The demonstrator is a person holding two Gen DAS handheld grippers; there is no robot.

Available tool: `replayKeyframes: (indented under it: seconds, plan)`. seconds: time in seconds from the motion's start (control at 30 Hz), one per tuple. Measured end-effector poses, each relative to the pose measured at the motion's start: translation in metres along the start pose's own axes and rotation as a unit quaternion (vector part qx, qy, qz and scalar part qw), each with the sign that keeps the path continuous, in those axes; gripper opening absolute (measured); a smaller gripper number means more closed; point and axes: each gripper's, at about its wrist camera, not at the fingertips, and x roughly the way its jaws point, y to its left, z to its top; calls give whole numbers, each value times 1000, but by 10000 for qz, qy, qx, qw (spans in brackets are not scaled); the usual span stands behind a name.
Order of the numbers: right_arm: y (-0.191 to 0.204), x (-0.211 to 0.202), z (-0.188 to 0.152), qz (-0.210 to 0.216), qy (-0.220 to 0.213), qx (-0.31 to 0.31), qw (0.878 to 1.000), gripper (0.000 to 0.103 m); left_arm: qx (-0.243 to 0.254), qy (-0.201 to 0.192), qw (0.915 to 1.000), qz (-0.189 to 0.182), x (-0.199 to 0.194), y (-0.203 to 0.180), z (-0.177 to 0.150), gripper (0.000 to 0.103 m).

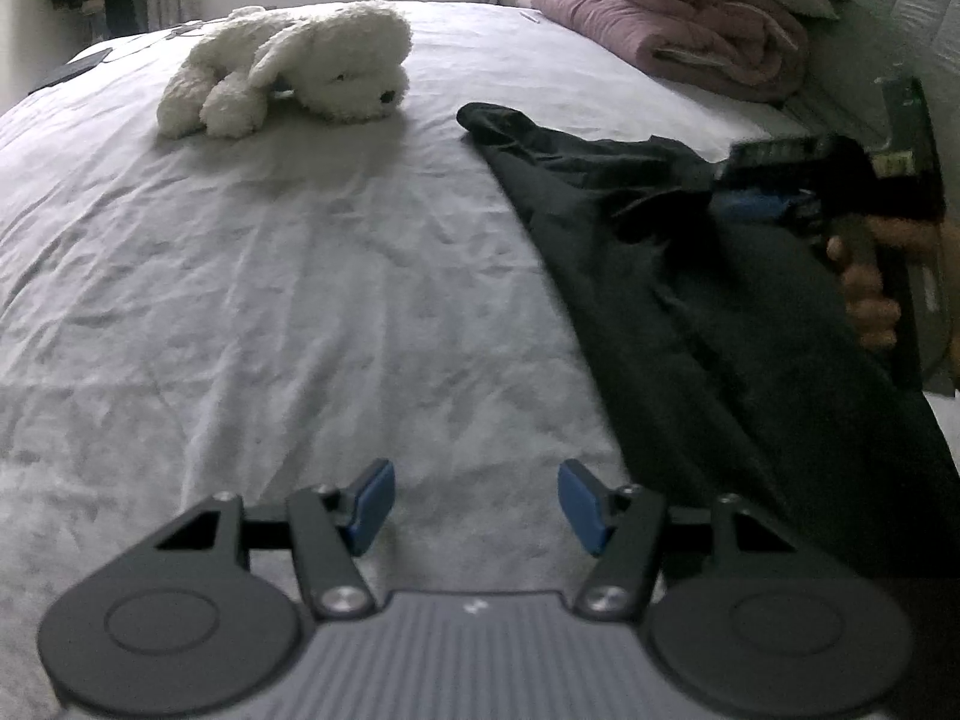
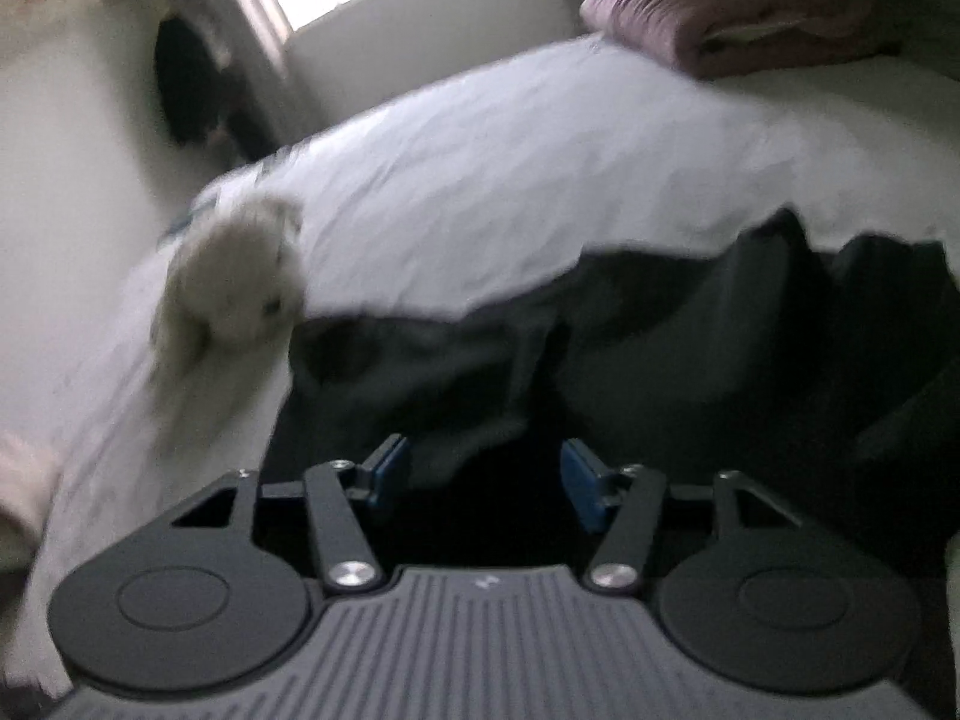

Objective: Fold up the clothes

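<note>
Blue rubber pads are seen on both grippers, set on black linkage arms. Left gripper (image 1: 477, 504): jaws held well apart, nothing between them, only pale sheet below. Right gripper (image 2: 486, 480): jaws likewise apart, about half spread, with dark cloth lying beneath and between the pads; no pinch on it is shown, though this view is blurred.

Dark, near-black garment of thin fabric (image 1: 690, 300) – spread lengthwise along the right part of the bed in the left wrist view, one narrow end (image 1: 486, 117) reaching toward the far side, its surface creased in long folds. In the right wrist view the same garment (image 2: 660, 348) fills the lower right, rumpled, just ahead of the pads.

Person's hand (image 1: 870, 294) – wrapped around the handle of the right gripper, over the garment's right edge.

Pale grey-white wrinkled bedsheet (image 1: 270, 270) – covers the bed under everything listed.

White fluffy plush dog (image 1: 294, 69) – lying on the sheet on the far side, well apart from the garment's end.

Pink-mauve folded blanket (image 1: 678, 30) – stacked at the far right, patterned bedding on top of it.
</note>
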Motion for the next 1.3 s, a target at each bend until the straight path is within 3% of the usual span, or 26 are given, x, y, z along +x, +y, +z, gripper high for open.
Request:
replayKeyframes:
  seconds: [0.07, 0.13, 0.2, 0.33, 0.47, 0.57, 0.6, 0.63, 0.7, 0.87, 0.9, 0.97, 1.0, 1.03, 1.17, 1.3]
  plan:
    - [8, 12, -5, -198, 176, -157, 9995, 38, 25, 11, 10000, 0, 0, -1, 0, 62]
    - [13, 20, -6, -318, 136, -177, 9992, 11, 38, 26, 10000, -12, 1, 0, 0, 62]
    - [15, 20, -6, -332, 62, -10, 9994, 5, 30, 43, 10000, -6, 2, 1, -1, 62]
    - [17, -8, -12, -392, -352, 377, 9979, 4, -4, 33, 10000, 10, 2, 3, 0, 62]
    - [17, -5, -19, -536, -196, 442, 9974, 5, 0, -4, 10000, 5, 0, 4, 0, 62]
    - [23, -5, -21, -639, -98, 231, 9976, 16, 23, 6, 10000, 41, 1, 3, 0, 62]
    - [24, -9, -20, -682, -83, 232, 9974, 23, 11, 13, 10000, 40, 2, 4, 0, 62]
    - [26, -16, -19, -710, -80, 234, 9972, 41, -2, 20, 10000, 39, 3, 4, 0, 62]
    - [32, -36, -28, -552, -120, 124, 9983, 47, -9, 15, 10000, 35, 3, 3, 0, 62]
    - [57, -62, -75, 117, 331, -430, 9985, 47, -1, -28, 10000, 34, 0, 1, 1, 62]
    - [61, -60, -80, 163, 423, -471, 9979, 47, 4, -41, 10000, 36, -1, 1, 0, 62]
    - [67, -54, -89, 161, 578, -528, 9968, 34, 13, -64, 10000, 31, -3, 0, 0, 62]
    - [69, -50, -91, 60, 601, -565, 9966, 16, 17, -67, 10000, 33, -4, 0, -1, 62]
    - [69, -49, -92, 7, 592, -518, 9969, 4, 20, -58, 10000, 41, -4, 0, -1, 62]
    - [66, -64, -93, 64, 422, -64, 9991, 2, 130, -11, 9999, 8, -4, -2, -5, 63]
    - [57, -63, -100, -195, 453, 456, 9977, 3, 249, 16, 9997, -38, -5, -4, -8, 63]
